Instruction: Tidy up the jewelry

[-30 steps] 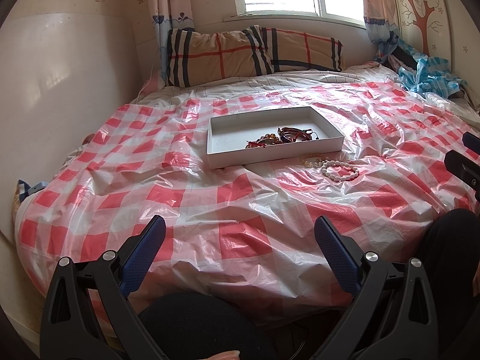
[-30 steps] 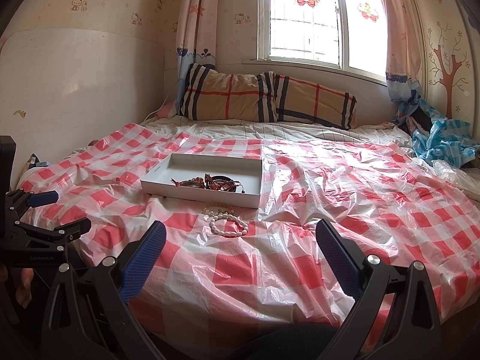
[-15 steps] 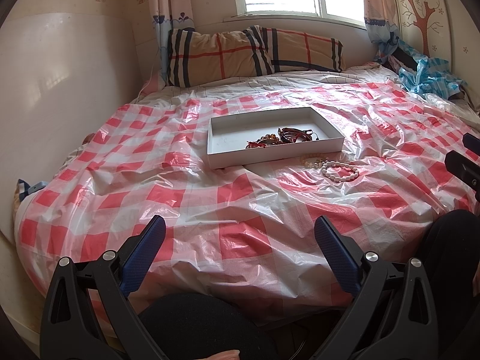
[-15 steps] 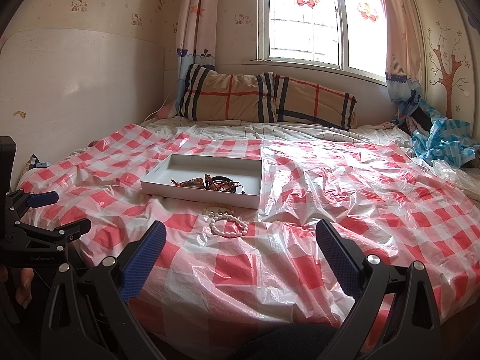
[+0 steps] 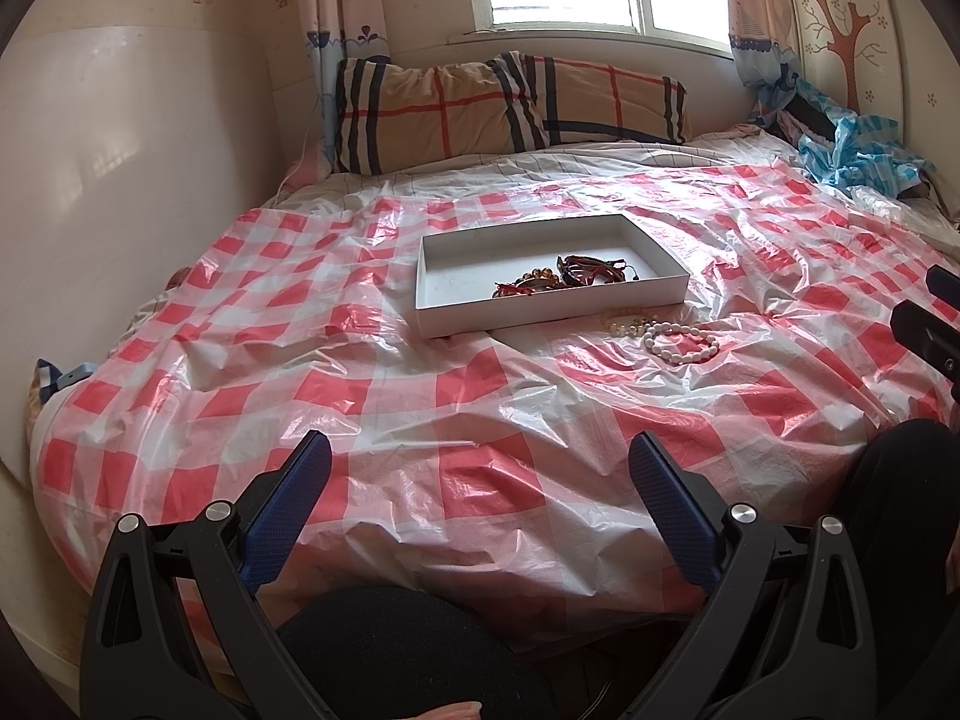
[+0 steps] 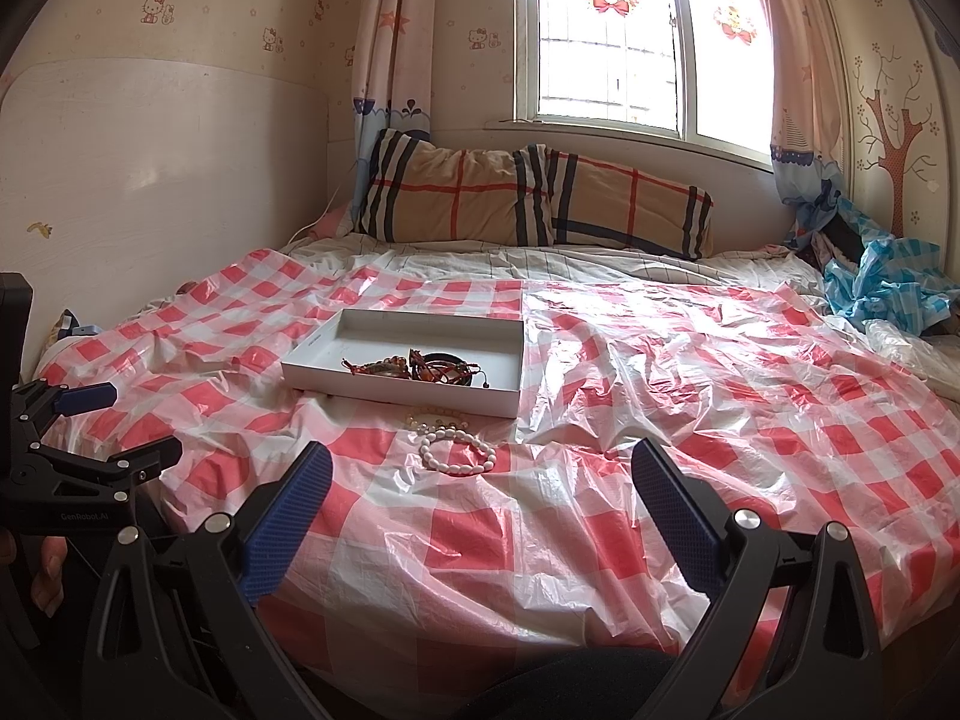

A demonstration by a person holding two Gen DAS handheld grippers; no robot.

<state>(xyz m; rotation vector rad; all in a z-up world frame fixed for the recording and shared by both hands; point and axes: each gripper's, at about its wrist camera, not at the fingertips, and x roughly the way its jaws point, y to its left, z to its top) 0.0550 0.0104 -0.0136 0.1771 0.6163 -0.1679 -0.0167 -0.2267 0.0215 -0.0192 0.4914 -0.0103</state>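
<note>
Right wrist view puts the white bead bracelet (image 6: 457,450) at my right gripper's (image 6: 480,480) twelve o'clock, just ahead and slightly left, lying flat as a loop with a pale yellow bead string (image 6: 437,419) touching its far side. Left wrist view shows the same bracelet (image 5: 681,343) at my left gripper's (image 5: 480,480) one o'clock, farther off, so I judge the right the nearer. Both grippers are released, jaws spread wide, empty. White cardboard tray (image 6: 312,369) sits just beyond at twelve, long axis running nine to three, holding dark red corded bracelets (image 6: 441,367). Surface: crinkled red-checked plastic sheet (image 6: 600,480) over a bed; plaid pillow (image 6: 534,201) and window (image 6: 612,36) beyond.
</note>
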